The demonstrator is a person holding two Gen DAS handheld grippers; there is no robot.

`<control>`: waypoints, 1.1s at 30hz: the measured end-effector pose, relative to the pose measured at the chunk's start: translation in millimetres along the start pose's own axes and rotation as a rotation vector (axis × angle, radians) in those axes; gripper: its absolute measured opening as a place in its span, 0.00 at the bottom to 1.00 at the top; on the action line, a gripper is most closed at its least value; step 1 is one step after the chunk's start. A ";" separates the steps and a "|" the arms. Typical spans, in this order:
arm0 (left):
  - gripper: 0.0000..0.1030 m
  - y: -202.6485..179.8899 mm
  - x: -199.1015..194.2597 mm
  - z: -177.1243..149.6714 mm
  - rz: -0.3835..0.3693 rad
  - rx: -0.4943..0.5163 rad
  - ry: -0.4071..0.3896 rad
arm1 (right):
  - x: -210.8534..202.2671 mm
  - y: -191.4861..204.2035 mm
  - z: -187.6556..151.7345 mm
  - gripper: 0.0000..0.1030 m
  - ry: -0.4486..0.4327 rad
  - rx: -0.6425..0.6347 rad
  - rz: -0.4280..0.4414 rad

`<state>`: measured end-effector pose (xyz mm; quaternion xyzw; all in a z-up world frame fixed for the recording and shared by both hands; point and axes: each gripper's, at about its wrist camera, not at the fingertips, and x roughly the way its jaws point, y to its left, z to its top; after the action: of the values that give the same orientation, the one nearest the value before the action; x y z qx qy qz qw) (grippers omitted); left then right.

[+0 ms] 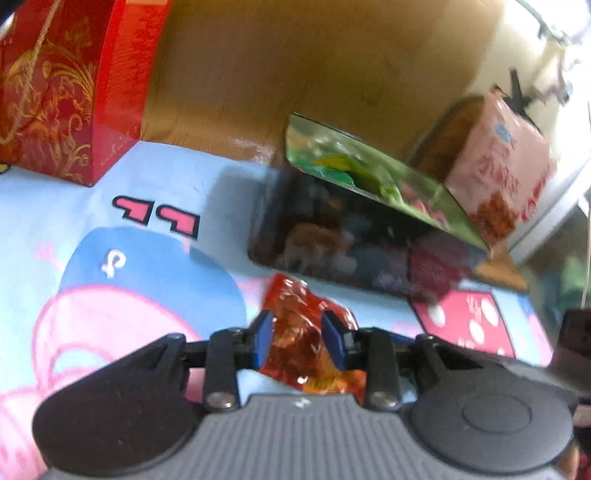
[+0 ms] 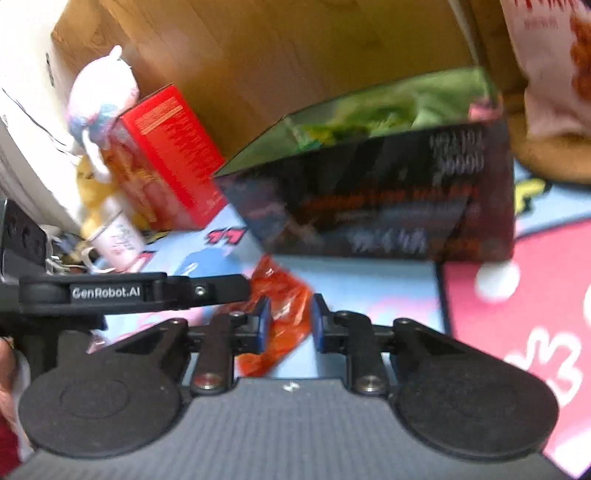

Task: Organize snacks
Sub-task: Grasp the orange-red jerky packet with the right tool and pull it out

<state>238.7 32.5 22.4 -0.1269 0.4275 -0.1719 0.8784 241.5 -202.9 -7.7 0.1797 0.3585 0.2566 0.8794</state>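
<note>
Left wrist view: left gripper, fingers clamped on a crinkled orange-red foil snack packet, lower centre; open dark snack box beyond.

Right wrist view: right gripper, fingers narrowly parted around the packet; contact unclear.

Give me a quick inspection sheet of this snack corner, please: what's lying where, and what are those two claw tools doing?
Surface: cartoon-print mat, light blue and pink, against a wooden panel.
Job's things: orange-red snack packet; open dark box holding green packets; pink snack bag beyond it.
Clutter: red gift box; red carton; plush toy; pink cup.
Grippers: left gripper and right gripper each have the packet between their blue pads; blur hides whether they pinch it.
Cables: thin dark wires at the upper right, blurred.
Surroundings: white wall.
</note>
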 end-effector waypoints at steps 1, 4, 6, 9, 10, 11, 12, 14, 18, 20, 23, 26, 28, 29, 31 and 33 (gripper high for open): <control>0.28 -4.3 -5.4 -8.0 0.009 0.025 -0.001 | -4.0 2.4 -5.1 0.26 0.002 -0.019 -0.006; 0.30 -14.8 -22.8 -33.9 -0.003 0.070 -0.009 | -21.7 11.0 -22.3 0.26 0.006 -0.034 0.014; 0.28 -17.4 -27.1 -50.3 -0.075 0.070 0.048 | -32.4 16.6 -33.1 0.23 0.006 -0.040 0.021; 0.27 -24.2 -43.5 -78.9 -0.114 0.072 0.030 | -49.7 23.6 -52.9 0.19 0.014 -0.033 0.047; 0.28 -26.6 -49.0 -86.8 -0.119 0.085 0.029 | -56.6 27.2 -60.5 0.19 0.011 -0.041 0.054; 0.28 -26.9 -53.5 -92.2 -0.136 0.087 0.033 | -61.0 30.7 -65.5 0.19 0.011 -0.046 0.059; 0.28 -25.4 -57.3 -94.2 -0.142 0.082 0.030 | -64.6 32.0 -68.9 0.19 0.010 -0.047 0.062; 0.28 -20.4 -60.4 -88.9 -0.114 0.052 0.013 | -68.9 30.3 -68.5 0.19 -0.010 -0.035 0.040; 0.30 11.4 -54.7 -56.1 -0.053 -0.103 -0.037 | -69.1 5.0 -50.5 0.20 -0.058 0.103 0.019; 0.34 24.9 -45.3 -43.1 -0.044 -0.151 -0.040 | -65.7 -6.9 -43.3 0.21 -0.066 0.162 0.016; 0.38 32.1 -25.5 -29.0 -0.065 -0.180 -0.020 | -48.6 -17.4 -33.4 0.22 -0.050 0.240 0.040; 0.36 25.6 -12.7 -21.6 -0.049 -0.145 -0.035 | -25.5 -21.5 -23.9 0.20 -0.034 0.318 0.085; 0.36 20.6 -10.5 -21.2 -0.028 -0.143 -0.035 | -12.6 -19.6 -20.4 0.12 -0.018 0.332 0.099; 0.35 18.3 -10.1 -21.4 -0.017 -0.133 -0.032 | -8.5 -17.2 -19.7 0.12 -0.018 0.328 0.093; 0.35 13.6 -14.4 -27.5 -0.008 -0.103 -0.029 | -9.6 -14.5 -21.3 0.12 -0.018 0.315 0.096; 0.35 8.4 -19.6 -35.5 -0.019 -0.079 -0.023 | -16.2 -15.2 -26.5 0.09 -0.011 0.314 0.109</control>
<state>200.9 45.5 11.8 -0.1674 0.4225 -0.1616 0.8760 217.4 -220.9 -24.5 0.3354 0.3790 0.2440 0.8272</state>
